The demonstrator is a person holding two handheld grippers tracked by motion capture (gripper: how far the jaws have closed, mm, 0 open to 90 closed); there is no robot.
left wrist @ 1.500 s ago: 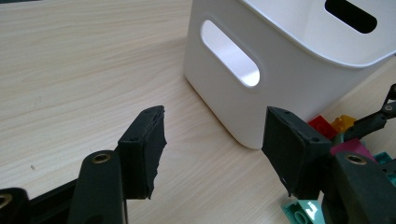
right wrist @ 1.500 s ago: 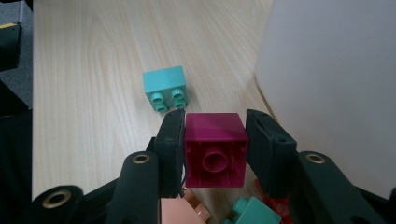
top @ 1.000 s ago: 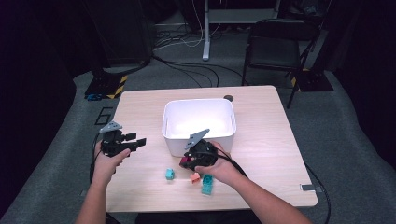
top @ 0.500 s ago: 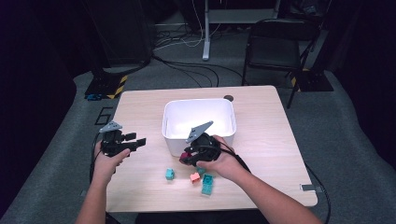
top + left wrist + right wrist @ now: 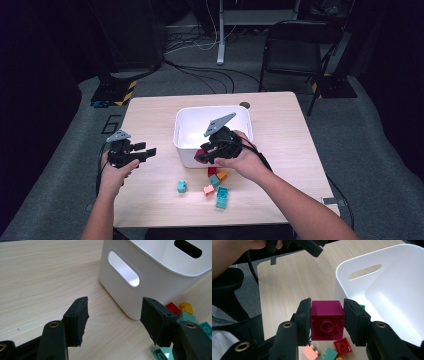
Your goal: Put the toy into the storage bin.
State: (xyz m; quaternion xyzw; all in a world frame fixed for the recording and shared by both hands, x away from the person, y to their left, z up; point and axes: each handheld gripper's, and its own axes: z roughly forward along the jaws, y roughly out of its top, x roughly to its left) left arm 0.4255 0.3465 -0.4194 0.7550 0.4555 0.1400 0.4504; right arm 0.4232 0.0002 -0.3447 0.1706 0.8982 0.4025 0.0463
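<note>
Right gripper view, frame centre: our right gripper (image 5: pixel 327 321) pinches a magenta plastic building block (image 5: pixel 327 319) by its flat sides, beside the white plastic bin (image 5: pixel 387 290). We judge it light, rigid, slightly slippery. Left gripper (image 5: pixel 113 320) is spread, empty.

Ahead of the right gripper (image 5: pixel 327 322) the white bin (image 5: pixel 192 147) wall stands close; above its rim the way is open.

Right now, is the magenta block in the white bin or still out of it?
Out. The magenta block sits clamped between the right gripper jaws, held by the white bin rim, above the table.
</note>
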